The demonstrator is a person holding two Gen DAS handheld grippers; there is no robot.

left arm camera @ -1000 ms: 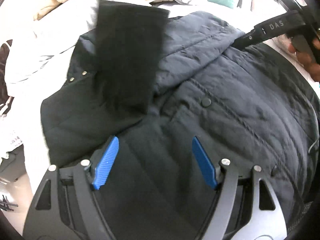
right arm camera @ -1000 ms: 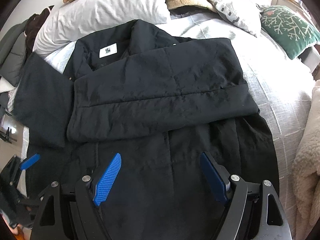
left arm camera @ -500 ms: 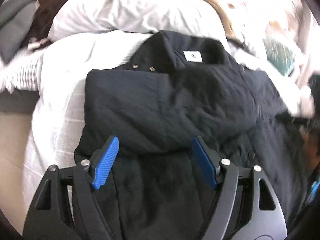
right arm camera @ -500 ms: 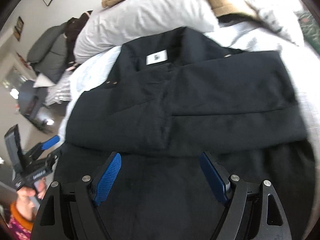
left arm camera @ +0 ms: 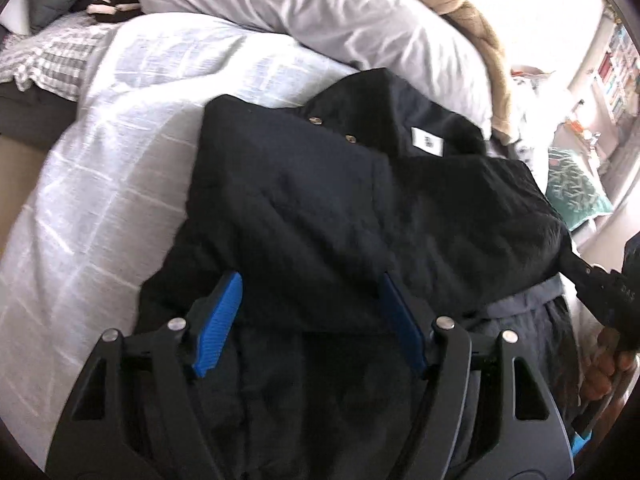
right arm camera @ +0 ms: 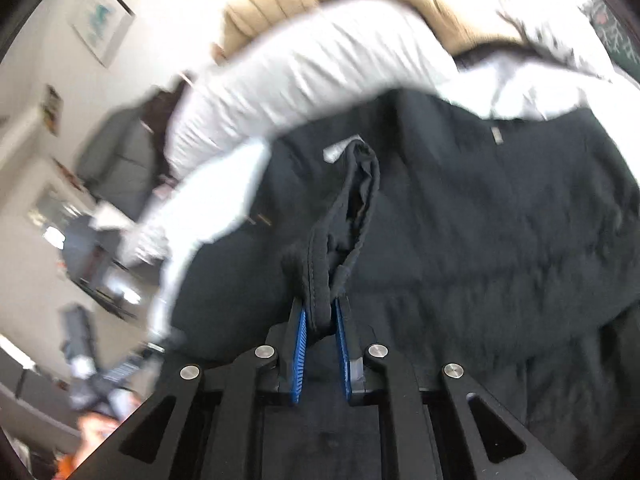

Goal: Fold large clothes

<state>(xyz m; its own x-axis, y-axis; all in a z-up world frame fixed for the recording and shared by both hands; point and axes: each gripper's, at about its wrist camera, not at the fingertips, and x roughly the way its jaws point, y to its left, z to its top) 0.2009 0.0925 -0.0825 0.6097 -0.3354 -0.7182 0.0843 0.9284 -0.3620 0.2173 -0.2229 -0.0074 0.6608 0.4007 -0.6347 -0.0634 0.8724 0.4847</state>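
Jacket (left arm camera: 360,208): black, lying on the bed with its sleeves folded across the chest; collar toward the pillows, white label (left arm camera: 427,142) showing inside the collar, two metal snaps (left arm camera: 334,129) beside it.
Hem fold: in the right wrist view a bunched edge of the jacket (right arm camera: 344,240) is lifted off the rest of the cloth.
Right gripper (right arm camera: 320,332): blue pads nearly together, clamped on that bunched edge; the cloth rises in a loop from between them.
Left gripper (left arm camera: 310,320): blue pads wide apart, nothing between them, hovering over the lower part of the jacket.
Bed cover (left arm camera: 120,128): white with a faint grid, under the jacket and bare to its left.
Pillow (left arm camera: 320,12): white, just past the collar.
Blanket (left arm camera: 460,8): tan, ribbed, heaped on the pillow.
Green cushion (left arm camera: 576,192): leaf pattern, at the far right edge of the bed.
Picture (right arm camera: 102,20): framed, on the wall, blurred.
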